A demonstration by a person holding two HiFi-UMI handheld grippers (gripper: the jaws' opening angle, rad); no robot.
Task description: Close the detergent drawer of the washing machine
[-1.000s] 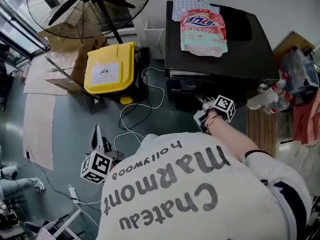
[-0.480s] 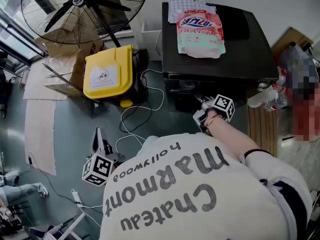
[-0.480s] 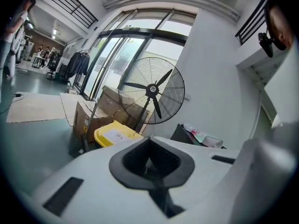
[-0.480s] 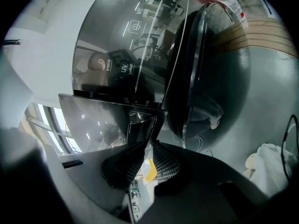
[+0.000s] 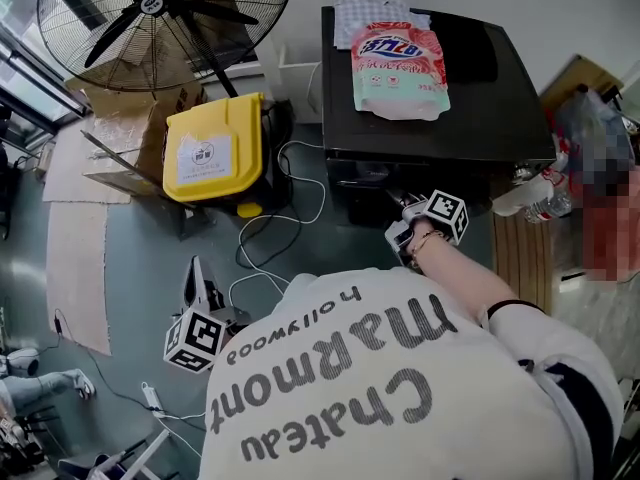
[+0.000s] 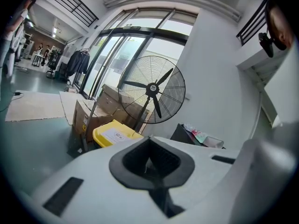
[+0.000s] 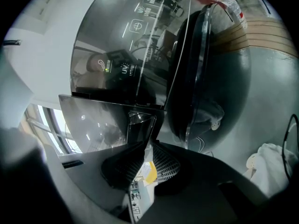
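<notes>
Detergent drawer (image 7: pixel 96 120): front clenched in right gripper (image 7: pixel 145 148) | left gripper (image 6: pixel 150 161) clenched, empty | contents unseen

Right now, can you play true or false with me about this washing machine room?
1. A pink and green detergent pouch lies on top of the black washing machine. True.
2. The yellow bin sits on top of the machine. False: it stands on the floor beside it.
3. The right gripper is at the machine's front, with its jaws on the detergent drawer. True.
4. The left gripper holds a cable. False: its jaws are together on nothing, away from the machine.
5. The fan lies flat on the floor. False: it stands upright behind the bin.
</notes>
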